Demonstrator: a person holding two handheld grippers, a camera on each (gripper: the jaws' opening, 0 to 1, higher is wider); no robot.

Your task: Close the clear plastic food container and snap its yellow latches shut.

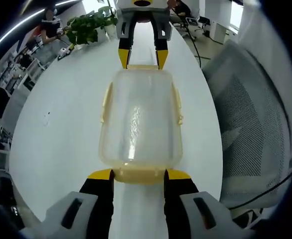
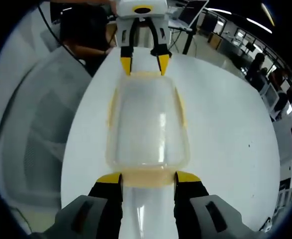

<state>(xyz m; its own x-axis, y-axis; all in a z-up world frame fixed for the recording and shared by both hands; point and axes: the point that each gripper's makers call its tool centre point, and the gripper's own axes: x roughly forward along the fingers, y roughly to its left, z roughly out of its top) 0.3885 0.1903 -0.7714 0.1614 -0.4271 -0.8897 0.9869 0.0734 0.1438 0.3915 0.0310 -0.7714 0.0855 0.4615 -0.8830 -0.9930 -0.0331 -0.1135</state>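
Straddling each short end latch, the left claw (image 1: 138,174) and right claw (image 2: 148,177) stand wide, gripping nothing; the clear rectangular plastic container with yellow latches (image 1: 140,124) runs lengthwise toward 12 o'clock on the white table (image 1: 61,134); both claws equally near.

bright overhead office light | glare on table (image 1: 61,129) | fisheye edge warp

One clear container (image 1: 140,122) with its lid on, on one white counter (image 1: 61,134) — four yellow latches, two short-end ones (image 1: 138,175) and two long-side ones (image 1: 176,102). Two tools: left (image 1: 138,174), right (image 2: 147,178). One mesh chair (image 1: 255,129), one potted plant (image 1: 88,25) — perhaps more behind.
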